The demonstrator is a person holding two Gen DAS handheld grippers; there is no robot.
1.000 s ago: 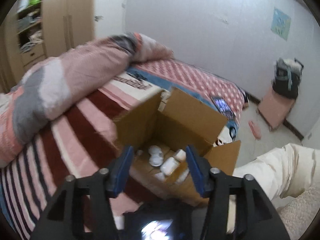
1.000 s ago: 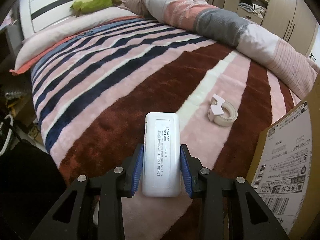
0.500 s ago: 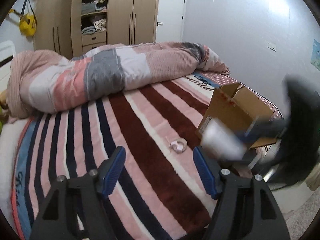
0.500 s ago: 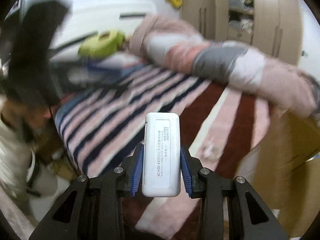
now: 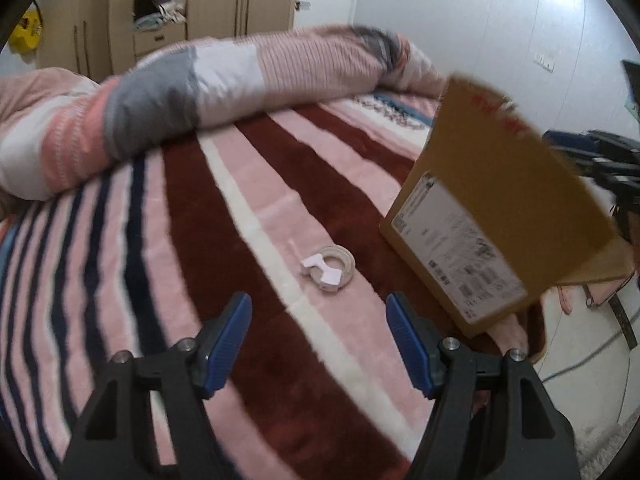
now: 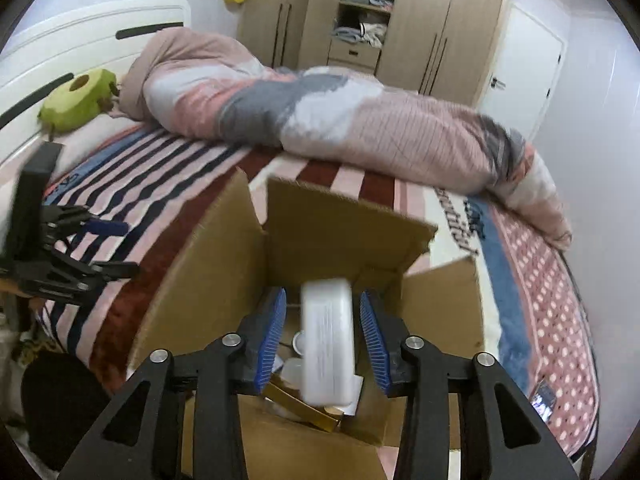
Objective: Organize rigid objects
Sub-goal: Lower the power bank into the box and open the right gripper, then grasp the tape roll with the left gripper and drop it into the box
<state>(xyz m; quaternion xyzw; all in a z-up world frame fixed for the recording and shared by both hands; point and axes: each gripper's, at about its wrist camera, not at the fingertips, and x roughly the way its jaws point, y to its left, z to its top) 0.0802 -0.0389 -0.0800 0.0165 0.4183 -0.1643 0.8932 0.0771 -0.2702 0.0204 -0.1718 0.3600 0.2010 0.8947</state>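
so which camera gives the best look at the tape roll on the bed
The left wrist view. The tape roll lies in plain sight on the striped blanket, just ahead of the open left gripper and beside the cardboard box. The right wrist view looks down into the box and does not show the tape at all.

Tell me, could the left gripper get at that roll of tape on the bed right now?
Probably yes. The left gripper is open and empty, and the tape roll lies just ahead on the striped blanket with nothing between them; the cardboard box sits off to the side.
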